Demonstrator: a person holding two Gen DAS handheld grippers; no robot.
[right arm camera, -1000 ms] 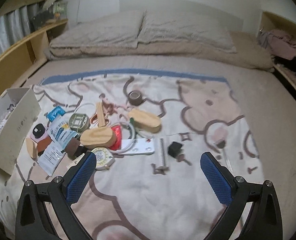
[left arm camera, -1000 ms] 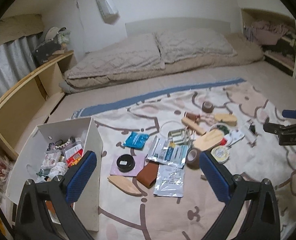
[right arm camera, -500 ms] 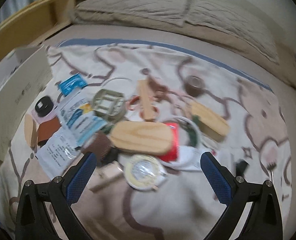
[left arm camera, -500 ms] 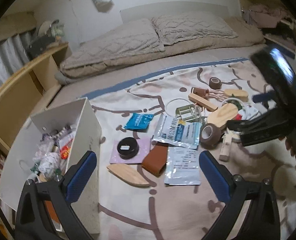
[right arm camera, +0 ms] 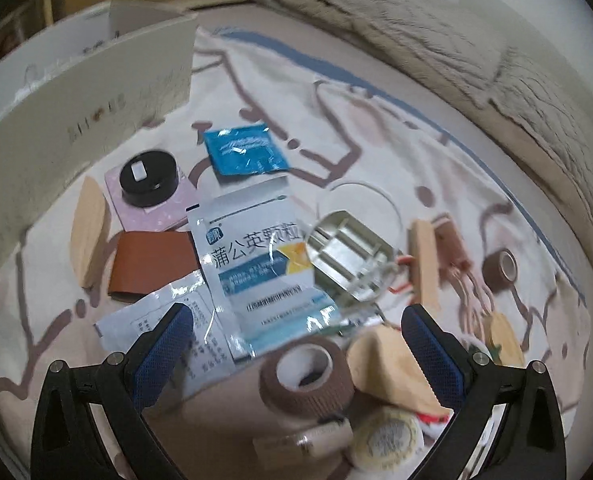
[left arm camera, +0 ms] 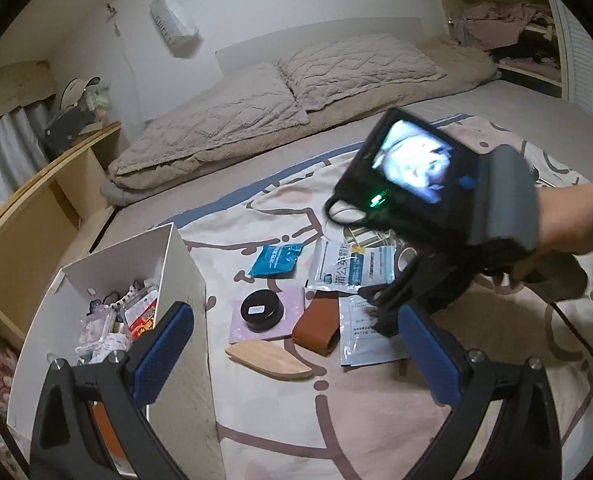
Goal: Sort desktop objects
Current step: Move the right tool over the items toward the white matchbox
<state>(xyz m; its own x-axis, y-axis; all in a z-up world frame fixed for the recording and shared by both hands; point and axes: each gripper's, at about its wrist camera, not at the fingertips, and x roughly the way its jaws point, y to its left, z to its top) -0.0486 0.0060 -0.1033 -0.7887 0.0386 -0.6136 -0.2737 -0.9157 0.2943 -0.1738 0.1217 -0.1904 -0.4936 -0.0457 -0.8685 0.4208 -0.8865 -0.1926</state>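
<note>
Small items lie scattered on a patterned blanket. In the right wrist view my right gripper (right arm camera: 296,344) is open, low over a white-blue sachet (right arm camera: 256,264), a foil sachet (right arm camera: 164,320) and a brown bandage roll (right arm camera: 306,376). Left of them lie a brown leather piece (right arm camera: 152,264), a black round tin (right arm camera: 148,178) on a pink card (right arm camera: 164,208), and a blue sachet (right arm camera: 244,152). My left gripper (left arm camera: 296,354) is open and holds nothing, above a wooden leaf-shaped piece (left arm camera: 268,360). It stands beside the white box (left arm camera: 184,280). The right gripper (left arm camera: 378,310) and a hand (left arm camera: 556,220) hide the right of the pile.
The white box (right arm camera: 76,108) holds several packets. A metal tray (right arm camera: 348,252), a wooden stick (right arm camera: 424,264), a small tape roll (right arm camera: 500,270), a wooden oval (right arm camera: 388,364) and a round yellow disc (right arm camera: 388,440) lie to the right. Pillows (left arm camera: 296,92) and a wooden shelf (left arm camera: 36,208) border the bed.
My right gripper has swung left and down to just over the sachets and bandage roll, and it now fills the right of the left wrist view. The left gripper has edged closer.
</note>
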